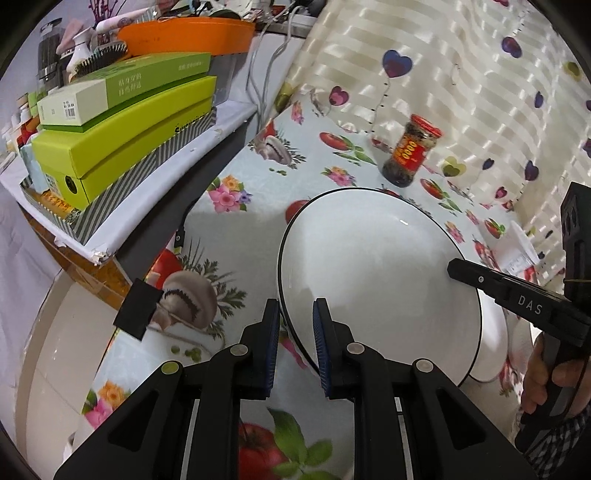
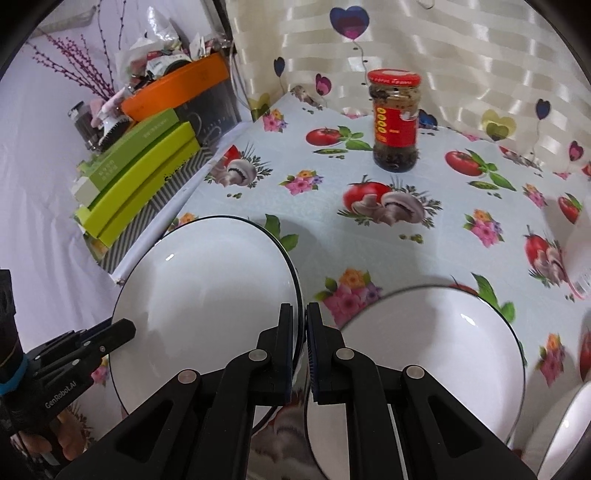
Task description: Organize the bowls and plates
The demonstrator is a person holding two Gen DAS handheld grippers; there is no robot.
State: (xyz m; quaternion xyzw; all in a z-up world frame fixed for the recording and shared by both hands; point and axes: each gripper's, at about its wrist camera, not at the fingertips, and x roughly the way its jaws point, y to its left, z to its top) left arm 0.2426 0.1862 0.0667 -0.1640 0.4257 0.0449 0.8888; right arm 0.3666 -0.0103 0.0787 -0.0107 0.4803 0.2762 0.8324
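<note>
**Inspector:** Two grippers bear on one white plate (image 1: 376, 280), black-rimmed and held tilted above the printed tablecloth (image 1: 236, 229). State the left.

**Assistant:** Left gripper (image 1: 295, 314) sits at the plate's near-left rim. Its fingers (image 1: 271, 332) stand apart, the rim lying in the gap between them. Whether either pad touches the rim, I cannot tell.

**Inspector:** And the right?

**Assistant:** Right gripper (image 2: 304, 321) has its fingers (image 2: 286, 332) drawn nearly together, clamped on the opposite edge of the same plate (image 2: 207, 295). In the left wrist view its fingertip (image 1: 461, 269) reaches over the plate's right rim.

**Inspector:** Other crockery?

**Assistant:** Second plate (image 2: 424, 354), same pattern, lies flat on the cloth just right of the held one, partly under the right gripper. Another white rim (image 2: 565, 432) shows at the near-right corner; too little visible to identify.

**Inspector:** Surroundings?

**Assistant:** Sauce jar (image 2: 394, 122) with red lid, upright at the far side by the heart-print curtain (image 2: 461, 55). Green boxes (image 1: 125, 129) stacked on the shelf to the left, orange tub (image 1: 188, 35) above them.
</note>
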